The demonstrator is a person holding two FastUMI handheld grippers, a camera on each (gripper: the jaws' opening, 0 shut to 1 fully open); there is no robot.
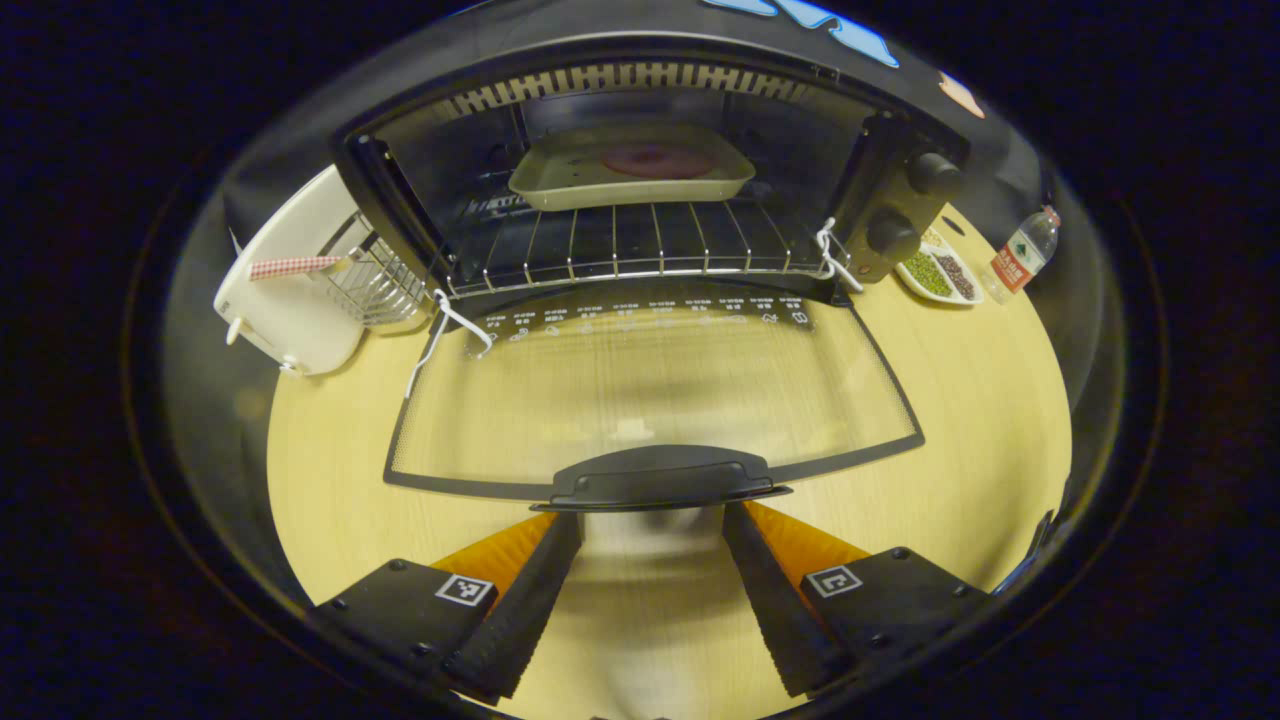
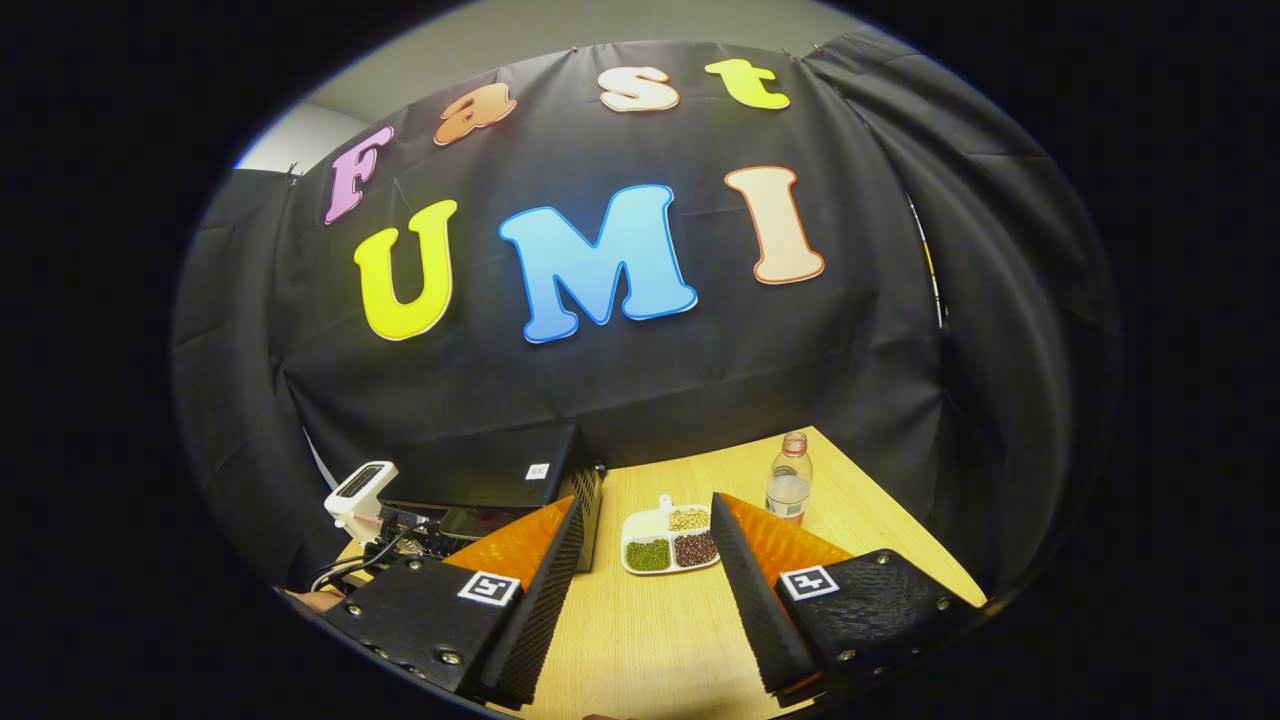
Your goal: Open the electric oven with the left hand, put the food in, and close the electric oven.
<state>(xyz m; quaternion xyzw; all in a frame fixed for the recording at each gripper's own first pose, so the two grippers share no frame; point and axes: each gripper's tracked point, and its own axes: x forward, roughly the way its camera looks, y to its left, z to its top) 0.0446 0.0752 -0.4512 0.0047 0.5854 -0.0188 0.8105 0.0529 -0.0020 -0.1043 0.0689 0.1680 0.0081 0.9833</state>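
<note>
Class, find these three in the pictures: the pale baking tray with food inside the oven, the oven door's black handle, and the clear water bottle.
Pale baking tray point(image 1: 560, 190), left gripper view: on its front wall.
Black door handle point(image 1: 660, 478), left gripper view: on the grip's middle.
Clear water bottle point(image 2: 788, 490), right gripper view: on its body.

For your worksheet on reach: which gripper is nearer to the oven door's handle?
Left. The left gripper sits just in front of the door handle, fingers open either side of it. The right gripper is held back, off to the side of the oven, facing the bean dish.
</note>
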